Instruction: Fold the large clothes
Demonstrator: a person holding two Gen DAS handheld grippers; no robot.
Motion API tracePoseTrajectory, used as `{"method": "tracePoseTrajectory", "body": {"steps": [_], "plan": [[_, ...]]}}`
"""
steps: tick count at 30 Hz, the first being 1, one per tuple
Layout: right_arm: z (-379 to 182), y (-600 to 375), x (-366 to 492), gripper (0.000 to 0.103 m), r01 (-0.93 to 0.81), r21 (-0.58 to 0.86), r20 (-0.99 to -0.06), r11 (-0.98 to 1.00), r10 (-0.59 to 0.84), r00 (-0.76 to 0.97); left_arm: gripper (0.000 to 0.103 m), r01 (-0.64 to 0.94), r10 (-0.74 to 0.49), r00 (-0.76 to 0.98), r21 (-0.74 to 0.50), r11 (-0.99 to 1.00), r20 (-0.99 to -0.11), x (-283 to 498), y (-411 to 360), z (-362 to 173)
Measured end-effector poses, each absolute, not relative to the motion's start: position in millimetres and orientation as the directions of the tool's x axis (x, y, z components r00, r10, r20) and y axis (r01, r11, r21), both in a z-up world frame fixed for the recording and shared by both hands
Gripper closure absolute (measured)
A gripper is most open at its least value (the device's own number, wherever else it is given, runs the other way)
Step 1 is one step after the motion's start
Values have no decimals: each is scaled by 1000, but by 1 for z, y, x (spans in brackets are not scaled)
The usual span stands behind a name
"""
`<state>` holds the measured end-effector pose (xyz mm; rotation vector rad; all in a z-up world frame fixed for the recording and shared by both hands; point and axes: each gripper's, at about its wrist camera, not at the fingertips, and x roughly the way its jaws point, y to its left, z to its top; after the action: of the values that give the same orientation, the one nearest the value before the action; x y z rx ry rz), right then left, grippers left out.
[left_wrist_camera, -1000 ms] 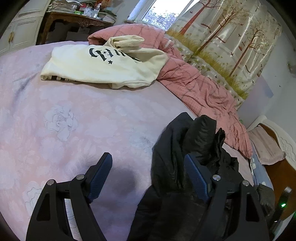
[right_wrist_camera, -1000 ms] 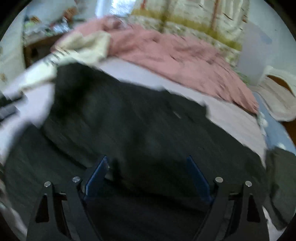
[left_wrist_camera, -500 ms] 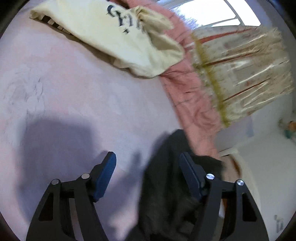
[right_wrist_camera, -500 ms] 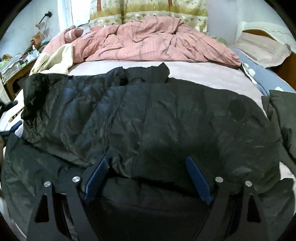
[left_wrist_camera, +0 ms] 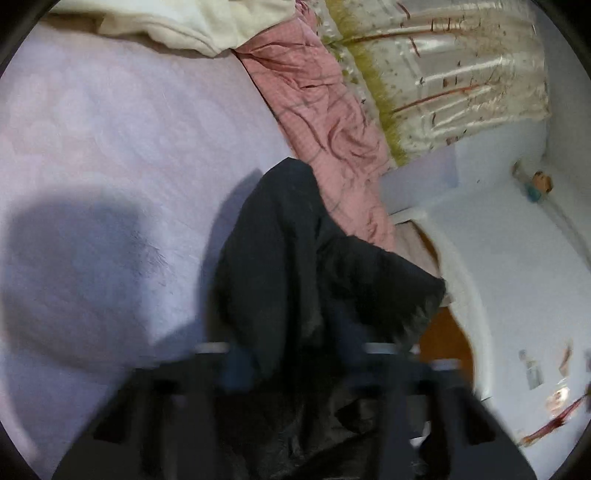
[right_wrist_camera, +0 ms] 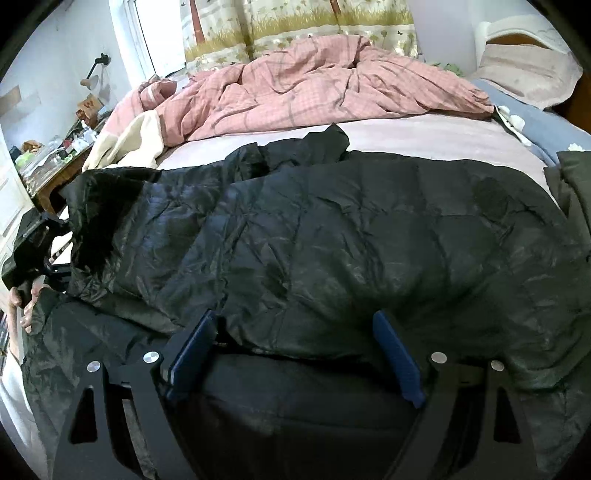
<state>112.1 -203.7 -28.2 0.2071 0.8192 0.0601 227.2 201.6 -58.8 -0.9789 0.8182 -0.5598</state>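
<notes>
Right, status: black jacket [right_wrist_camera: 332,240] is spread across the near side of the bed [left_wrist_camera: 110,129], with the pink quilt [right_wrist_camera: 314,96] bunched beyond it toward the curtain [right_wrist_camera: 295,29].

My left tool [left_wrist_camera: 295,354] has just been closing and now sits narrow with a fold of the jacket between its pads; from the right wrist view it sits at the jacket's far left end. My right tool [right_wrist_camera: 295,350] stands wide over the jacket's near edge, gripping nothing.

Risks from here:
- Shell looks slick and puffy. A thin pinch on the left could slip out once I lift or drag, and the fold collapses.
- Left may have caught several layers, or only the outer one. Pulling then skews the fold line.
- Right isn't gripping. If left pulls alone, the jacket will slide across the bed instead of folding.
- Another dark garment [right_wrist_camera: 572,177] lies right of the jacket, close by. A wide sweep could snag it.
- Cream sweatshirt [left_wrist_camera: 184,22] lies beyond the jacket, by the quilt, so a long throw could land on it.

Hard to read:
- Left wrist view is motion-blurred; the pads are barely visible, so grip depth is a guess.
- Can't tell which part of the jacket left holds, sleeve or hem.
- Jacket's near edge is cut off below the right tool.
</notes>
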Motion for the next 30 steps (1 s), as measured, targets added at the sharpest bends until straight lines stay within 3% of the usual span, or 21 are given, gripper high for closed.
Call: {"method": "tracePoseTrajectory", "body": {"steps": [4,8,13,16,20,27,30], "plan": [[-29,-204,112,15,27,212,-719,977,138,682,95,85,-564,704,-738,670,-431,203,200,-21],[-29,-205,111,15,25,216,-710,976,140,690,96,121,-459,807,-656,745,-372,175,191,14],[-30,-207,110,15,18,224,-706,975,149,693,95,-5,-217,913,-544,839,-344,137,189,39],[-30,-208,111,15,13,222,-706,975,151,692,90,-60,-131,930,-494,868,-344,127,187,46],[-29,-208,112,15,13,218,-709,976,150,689,81,-71,-164,900,-508,858,-403,141,197,36],[-29,-207,112,15,13,220,-708,975,151,689,79,-112,-353,840,-769,629,-411,162,260,-11],[-30,-207,113,15,8,220,-709,975,155,688,80,-184,-259,848,-715,674,-463,155,262,-5]]}}
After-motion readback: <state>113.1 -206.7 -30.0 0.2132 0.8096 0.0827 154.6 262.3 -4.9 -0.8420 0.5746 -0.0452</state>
